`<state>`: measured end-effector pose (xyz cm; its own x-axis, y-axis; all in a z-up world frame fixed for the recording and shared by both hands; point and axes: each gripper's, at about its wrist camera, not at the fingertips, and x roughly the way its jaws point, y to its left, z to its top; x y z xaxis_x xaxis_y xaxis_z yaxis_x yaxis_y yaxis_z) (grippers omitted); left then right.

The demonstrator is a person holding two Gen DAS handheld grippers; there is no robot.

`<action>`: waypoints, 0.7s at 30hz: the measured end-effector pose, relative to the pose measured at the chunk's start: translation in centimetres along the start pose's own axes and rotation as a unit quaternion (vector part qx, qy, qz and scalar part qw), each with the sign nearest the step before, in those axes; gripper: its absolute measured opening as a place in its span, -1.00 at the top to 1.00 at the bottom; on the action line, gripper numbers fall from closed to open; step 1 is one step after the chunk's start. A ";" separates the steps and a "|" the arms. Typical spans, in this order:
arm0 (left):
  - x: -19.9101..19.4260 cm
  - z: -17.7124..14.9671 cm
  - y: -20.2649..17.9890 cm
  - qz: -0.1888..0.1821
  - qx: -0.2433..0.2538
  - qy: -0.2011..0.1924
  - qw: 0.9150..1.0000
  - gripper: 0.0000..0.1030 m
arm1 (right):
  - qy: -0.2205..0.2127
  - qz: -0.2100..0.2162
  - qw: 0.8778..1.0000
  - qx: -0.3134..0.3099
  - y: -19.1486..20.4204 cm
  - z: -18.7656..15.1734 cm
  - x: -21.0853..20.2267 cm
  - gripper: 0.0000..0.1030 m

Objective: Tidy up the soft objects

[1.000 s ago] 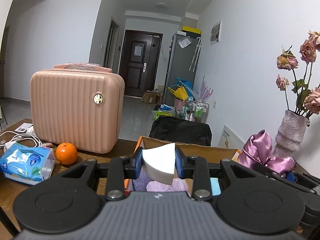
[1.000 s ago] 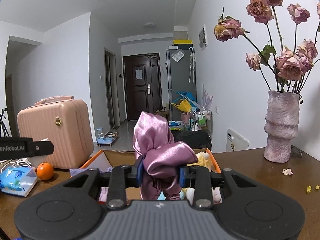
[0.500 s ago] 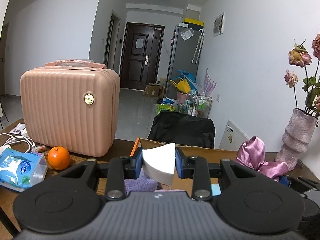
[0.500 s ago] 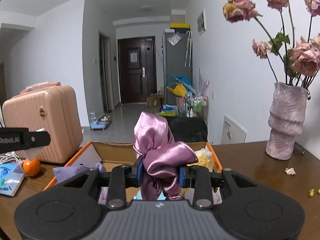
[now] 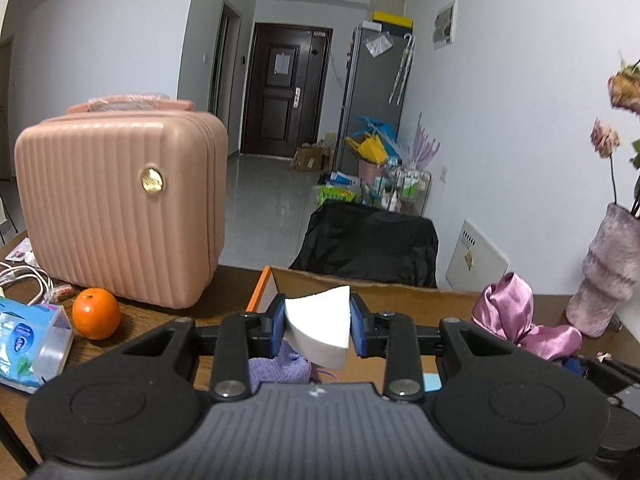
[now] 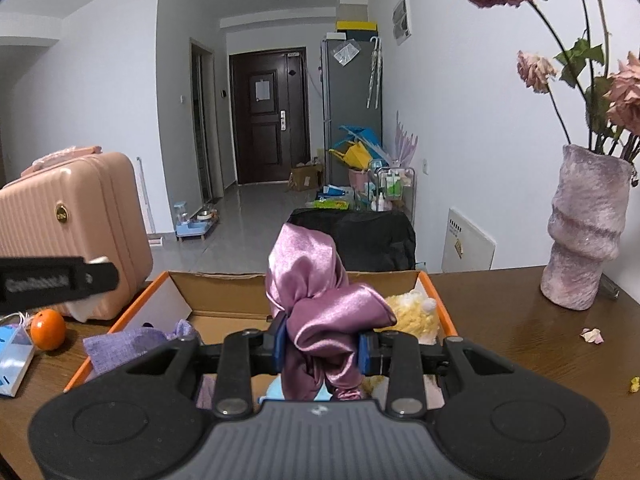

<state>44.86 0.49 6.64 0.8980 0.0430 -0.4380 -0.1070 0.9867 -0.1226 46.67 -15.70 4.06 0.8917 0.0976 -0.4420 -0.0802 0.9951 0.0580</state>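
My left gripper (image 5: 318, 330) is shut on a white sponge wedge (image 5: 320, 326) and holds it above the near left part of an open cardboard box with an orange rim (image 5: 260, 292). My right gripper (image 6: 320, 346) is shut on a shiny pink satin scrunchie (image 6: 316, 300) above the same box (image 6: 440, 304). The scrunchie also shows in the left wrist view (image 5: 516, 320). Inside the box lie a purple knitted cloth (image 6: 128, 344), a yellow plush toy (image 6: 412, 312) and a light blue item (image 6: 276, 390), partly hidden by the gripper.
A pink ribbed suitcase (image 5: 120, 208), an orange (image 5: 96, 313), a wet-wipes pack (image 5: 28, 344) and white cables (image 5: 24, 276) sit left of the box on the wooden table (image 6: 520, 340). A purple vase with dried roses (image 6: 584, 232) stands at the right.
Both grippers have drawn back and risen slightly over the box, each still holding its item. The left view has shifted to the right, so the suitcase and orange sit further left.
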 end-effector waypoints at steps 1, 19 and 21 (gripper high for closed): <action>0.5 -0.1 -0.1 0.001 0.002 0.006 1.000 0.37 | 0.002 0.000 1.000 -0.001 0.1 0.0 0.2 0.38; 2.9 -0.9 0.6 0.028 0.004 0.027 0.999 -0.44 | 0.015 -0.016 1.000 0.001 -0.3 -0.2 1.1 -0.35; 2.8 -0.8 0.8 0.039 0.002 0.021 0.999 -0.66 | 0.011 -0.028 1.000 0.003 -0.4 -0.1 1.0 -0.63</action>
<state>46.92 1.29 4.66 0.8684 0.1137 -0.4826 -0.1743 0.9812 -0.0824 47.53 -16.03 3.47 0.8844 0.0426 -0.4648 -0.0280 0.9989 0.0383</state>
